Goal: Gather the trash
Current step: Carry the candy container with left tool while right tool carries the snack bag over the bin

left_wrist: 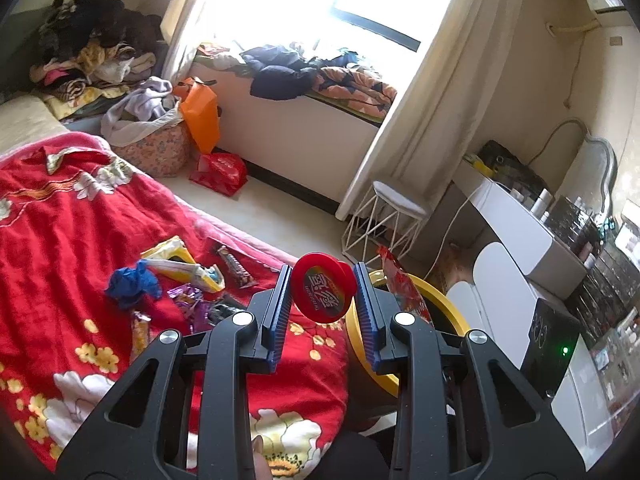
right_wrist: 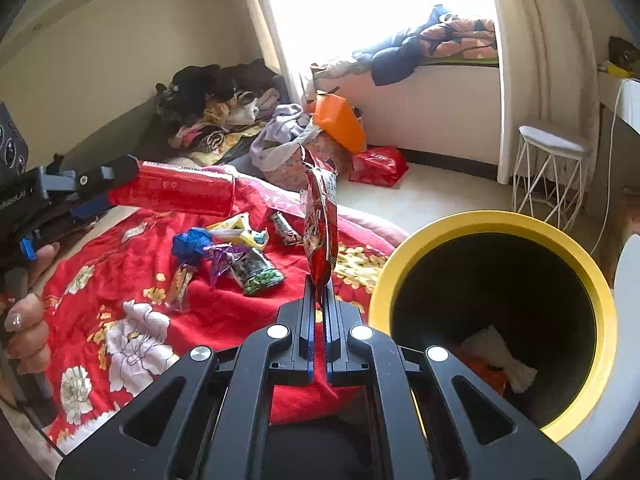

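A: What does the left claw (left_wrist: pixel 322 294) carry?

B: It pinches a red cylindrical can with a printed round end (left_wrist: pixel 323 293) between its blue pads, above the corner of the bed with the red flowered blanket (left_wrist: pixel 72 240).

A: And the right claw (right_wrist: pixel 319 304)?

B: Its jaws are pressed together on the lower edge of a red crinkled snack bag (right_wrist: pixel 320 220), which stands upright, just beside the round bin with the yellow rim (right_wrist: pixel 604 300). Inside the bin lie some white and orange pieces.

A: What lies on the bed?

B: Near the edge facing the bin are a crumpled blue wrapper (right_wrist: pixel 191 245), a purple foil wrapper (right_wrist: pixel 222 260) and a clear packet of green peas (right_wrist: pixel 260 274), close together.
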{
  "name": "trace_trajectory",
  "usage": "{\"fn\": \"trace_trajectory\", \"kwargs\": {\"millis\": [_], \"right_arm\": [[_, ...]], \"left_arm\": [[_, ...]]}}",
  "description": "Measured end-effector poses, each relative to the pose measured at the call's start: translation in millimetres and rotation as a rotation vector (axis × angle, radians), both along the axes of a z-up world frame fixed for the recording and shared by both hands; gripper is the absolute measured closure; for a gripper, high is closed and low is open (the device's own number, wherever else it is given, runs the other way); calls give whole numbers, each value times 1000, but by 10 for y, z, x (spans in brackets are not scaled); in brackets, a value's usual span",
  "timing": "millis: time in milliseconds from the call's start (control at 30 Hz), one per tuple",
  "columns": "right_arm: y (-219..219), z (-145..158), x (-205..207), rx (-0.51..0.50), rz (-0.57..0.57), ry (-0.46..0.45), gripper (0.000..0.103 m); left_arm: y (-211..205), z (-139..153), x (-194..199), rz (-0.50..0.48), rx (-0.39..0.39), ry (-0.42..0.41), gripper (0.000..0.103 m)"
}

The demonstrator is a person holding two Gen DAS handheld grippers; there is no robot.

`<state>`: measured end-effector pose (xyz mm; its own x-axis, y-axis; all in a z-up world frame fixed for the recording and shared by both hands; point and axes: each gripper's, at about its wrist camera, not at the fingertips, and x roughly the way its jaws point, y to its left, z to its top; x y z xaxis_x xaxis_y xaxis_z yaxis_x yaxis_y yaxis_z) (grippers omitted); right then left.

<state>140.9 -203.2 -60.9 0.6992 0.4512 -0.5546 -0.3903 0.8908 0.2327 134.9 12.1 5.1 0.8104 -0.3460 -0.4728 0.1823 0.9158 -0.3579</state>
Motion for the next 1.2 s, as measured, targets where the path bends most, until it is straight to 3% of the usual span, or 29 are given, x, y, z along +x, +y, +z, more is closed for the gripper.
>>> {"fn": "trace_trajectory", "kwargs": {"millis": [1200], "right_arm": [[-832,-142,123,52,-217,37,100]], "left_arm": [[-842,-156,120,-170,62,32,79]]}}
